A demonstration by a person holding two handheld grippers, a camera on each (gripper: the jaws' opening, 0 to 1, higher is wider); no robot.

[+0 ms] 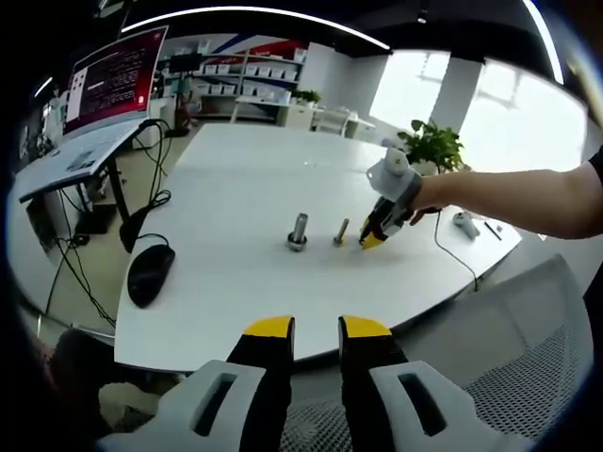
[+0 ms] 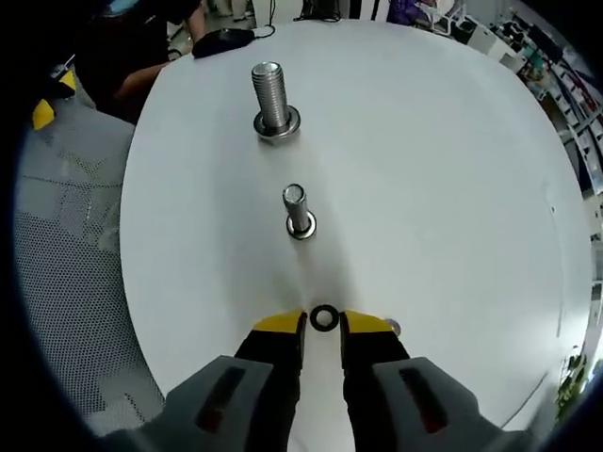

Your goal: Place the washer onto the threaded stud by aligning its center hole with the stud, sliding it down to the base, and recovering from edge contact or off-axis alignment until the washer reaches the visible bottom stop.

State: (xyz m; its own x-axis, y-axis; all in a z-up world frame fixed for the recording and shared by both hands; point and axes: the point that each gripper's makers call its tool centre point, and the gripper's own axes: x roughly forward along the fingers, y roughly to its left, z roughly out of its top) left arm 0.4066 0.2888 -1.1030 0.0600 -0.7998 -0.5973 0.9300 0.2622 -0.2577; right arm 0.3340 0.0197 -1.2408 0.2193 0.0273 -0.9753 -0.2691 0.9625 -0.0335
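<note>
In the right gripper view, the right gripper point(image 2: 323, 325) is hovering low over the white desk point(image 2: 452, 169), its yellow-tipped jaws standing apart with a small dark washer point(image 2: 324, 317) lying flat on the smooth desk top between the tips; whether they are touching it I cannot tell. Just beyond, a slim threaded stud point(image 2: 298, 209) is standing upright on a flanged base, and farther toward the far edge a thicker threaded bolt point(image 2: 272, 100) is rising from a ring-shaped base. The left gripper view is looking from off the near edge, the left gripper point(image 1: 317, 328) holding its jaws apart on nothing, and showing a black mouse point(image 1: 149, 273) near the left edge.
</note>
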